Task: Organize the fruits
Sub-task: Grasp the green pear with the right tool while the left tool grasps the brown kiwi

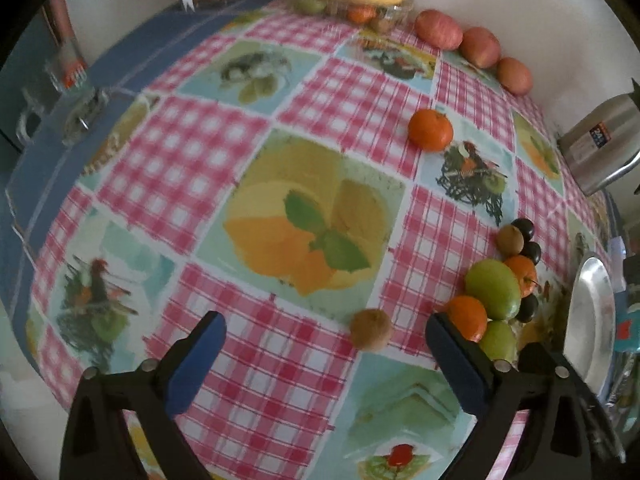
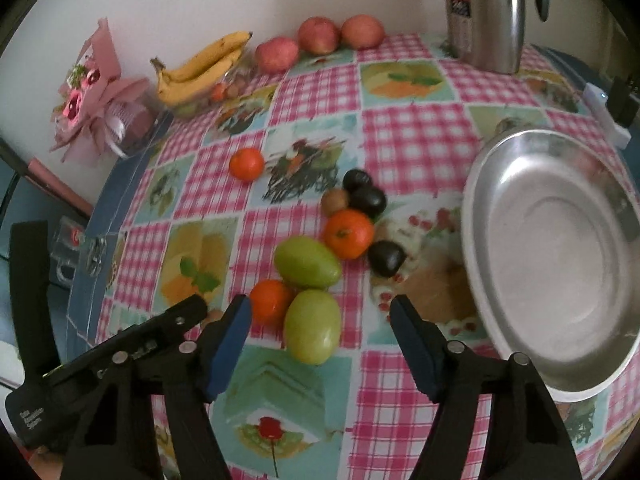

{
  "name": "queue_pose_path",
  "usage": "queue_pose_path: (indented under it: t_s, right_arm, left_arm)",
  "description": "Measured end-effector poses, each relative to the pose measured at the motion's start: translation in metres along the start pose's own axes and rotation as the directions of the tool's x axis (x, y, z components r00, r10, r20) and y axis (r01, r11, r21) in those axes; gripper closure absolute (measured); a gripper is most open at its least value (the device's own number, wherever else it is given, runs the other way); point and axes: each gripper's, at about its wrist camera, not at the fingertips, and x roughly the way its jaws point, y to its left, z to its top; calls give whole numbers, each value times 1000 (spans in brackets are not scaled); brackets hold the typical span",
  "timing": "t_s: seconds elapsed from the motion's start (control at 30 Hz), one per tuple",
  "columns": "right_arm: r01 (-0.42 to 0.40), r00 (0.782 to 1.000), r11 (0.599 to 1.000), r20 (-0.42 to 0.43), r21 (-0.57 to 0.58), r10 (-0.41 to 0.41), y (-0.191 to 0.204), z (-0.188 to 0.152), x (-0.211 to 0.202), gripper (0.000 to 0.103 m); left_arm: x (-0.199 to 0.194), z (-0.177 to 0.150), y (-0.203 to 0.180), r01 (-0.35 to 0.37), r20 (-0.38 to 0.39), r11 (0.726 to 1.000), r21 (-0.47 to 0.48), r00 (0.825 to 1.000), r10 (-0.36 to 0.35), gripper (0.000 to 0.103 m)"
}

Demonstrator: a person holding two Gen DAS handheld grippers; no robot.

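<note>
Both tools are released and empty; your right tool [image 2: 320, 316] straddles the near green fruit [image 2: 312, 326], and a clumsy close nudges the touching orange [image 2: 270, 302], rolling it toward the bench's [image 2: 416, 136] near edge.

Both grippers look the same. The left gripper [image 1: 326, 346] has black plastic arms, blue pads and round silver screws. The right gripper [image 2: 320, 320] does too, lower in the frame.

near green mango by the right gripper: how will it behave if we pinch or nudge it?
The near green mango looks smooth and oval, so it may slip in a pinch. Nudged, it would probably roll or pivot into the orange touching it. The right gripper is open with the mango in its gap.
</note>
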Motion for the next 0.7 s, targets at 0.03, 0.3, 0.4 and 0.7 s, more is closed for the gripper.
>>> queue_pose_path:
  t_s: [0.03, 0.3, 0.4, 0.7]
  right_arm:
    - [0, 1000, 1000, -6, -1, 0, 0, -1, 1, 36]
    - [-40, 995, 999, -91, 34, 43, -6, -7, 25, 47]
    - [-52, 993, 998, -101, 35, 55, -6, -7, 27, 47]
    - [-46, 989, 999, -140, 20, 49, -2, -9, 40, 57]
  left_arm:
    - [2, -1, -1, 12, -10, 1000, -4, 1000, -12, 10]
    - [10, -8, -6, 66, -54, 998, -13, 996, -66, 29]
    - [11, -6, -8, 75, -50, 997, -9, 996, -75, 39]
    - [18, 0, -16, 112, -71, 994, 7, 991, -112, 73]
